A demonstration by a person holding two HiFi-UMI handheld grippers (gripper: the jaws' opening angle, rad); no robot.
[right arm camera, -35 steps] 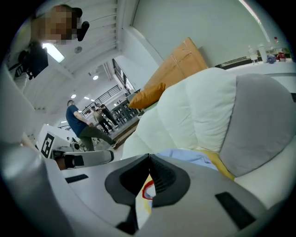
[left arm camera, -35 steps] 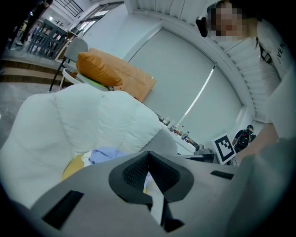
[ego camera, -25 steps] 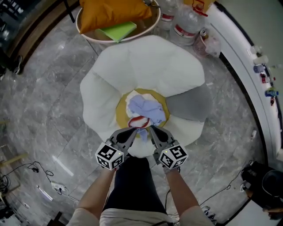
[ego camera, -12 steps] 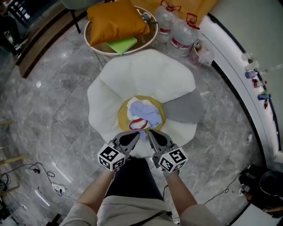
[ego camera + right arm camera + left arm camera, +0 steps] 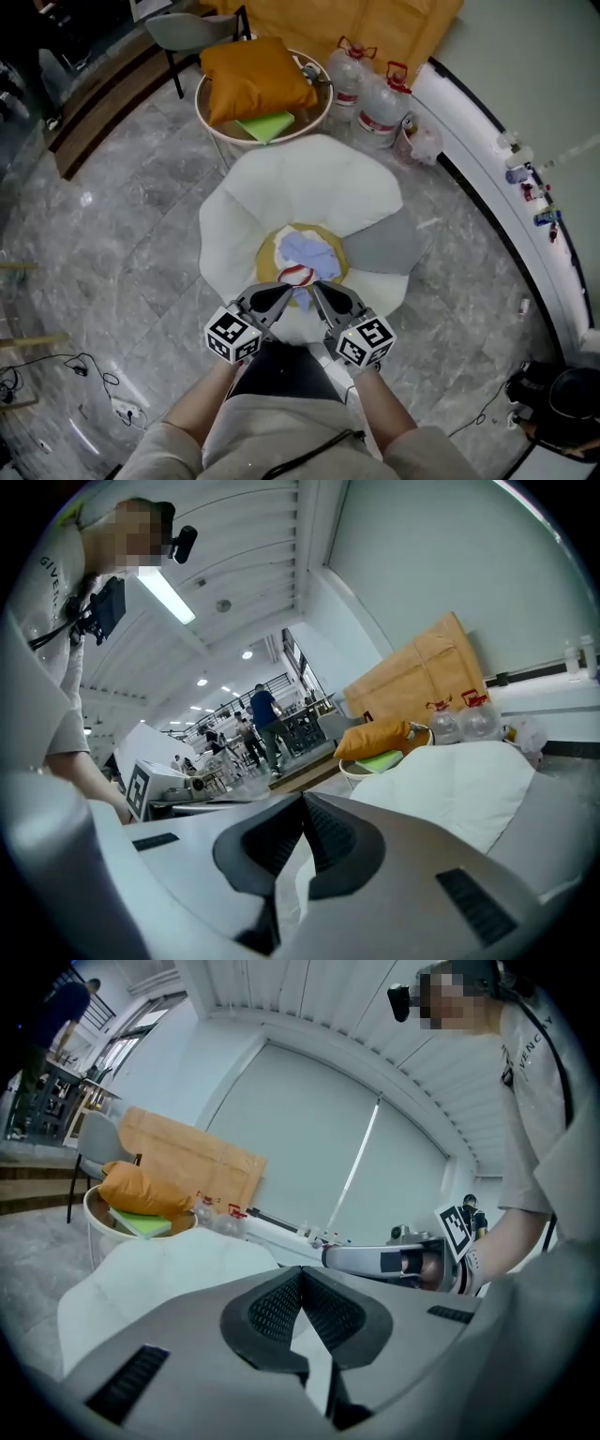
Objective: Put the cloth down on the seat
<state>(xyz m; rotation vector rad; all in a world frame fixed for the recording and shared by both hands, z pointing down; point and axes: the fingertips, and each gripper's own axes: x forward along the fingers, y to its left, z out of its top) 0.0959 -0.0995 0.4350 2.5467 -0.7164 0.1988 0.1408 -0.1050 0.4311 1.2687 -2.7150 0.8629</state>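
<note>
Soft matt blue cloth [image 5: 309, 253]; glossy grey marble floor [image 5: 112, 244]

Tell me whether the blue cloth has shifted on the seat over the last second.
No. The cloth sits on the same part of the yellow seat pad; only the camera drew back.

Cloth [image 5: 305, 255] on seat [image 5: 309, 183] — cushion [image 5: 255, 80], bottles [image 5: 380, 94] behind

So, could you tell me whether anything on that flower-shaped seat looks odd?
The light blue cloth lies bunched in a heap on the yellow centre of the seat, not spread flat, and one grey petal breaks the otherwise white ring.
</note>
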